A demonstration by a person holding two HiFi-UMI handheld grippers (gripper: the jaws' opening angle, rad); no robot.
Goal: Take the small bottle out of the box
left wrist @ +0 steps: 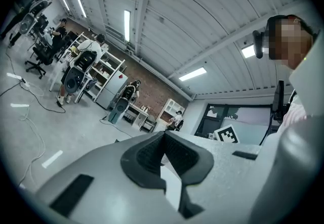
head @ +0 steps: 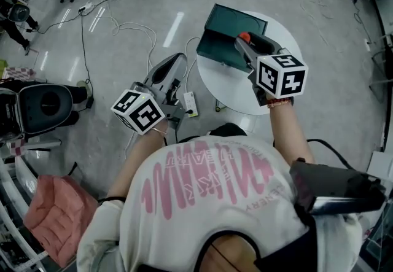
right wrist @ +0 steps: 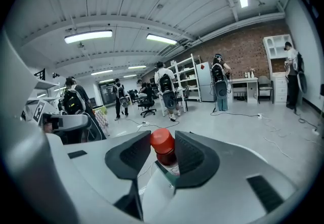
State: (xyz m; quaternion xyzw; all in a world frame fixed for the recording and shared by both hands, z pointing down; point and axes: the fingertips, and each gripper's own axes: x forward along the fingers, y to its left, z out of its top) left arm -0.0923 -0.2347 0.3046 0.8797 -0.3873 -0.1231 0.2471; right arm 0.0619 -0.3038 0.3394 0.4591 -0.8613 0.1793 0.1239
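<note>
A small bottle with a red cap (head: 244, 37) is held above the open dark green box (head: 226, 36), which lies on a round white table (head: 242, 107). My right gripper (head: 244, 42) is shut on the bottle. In the right gripper view the red cap (right wrist: 162, 141) sticks up between the two dark pads (right wrist: 190, 154), which press on its neck. My left gripper (head: 176, 63) hangs over the floor to the left of the table, away from the box. Its jaws (left wrist: 164, 139) are shut with their tips touching and nothing between them.
A power strip (head: 190, 104) and white cables (head: 132, 31) lie on the grey floor left of the table. A dark round seat (head: 46, 105) and a pink cushion (head: 58, 212) are at the left. People stand near shelves (right wrist: 167, 86) far off.
</note>
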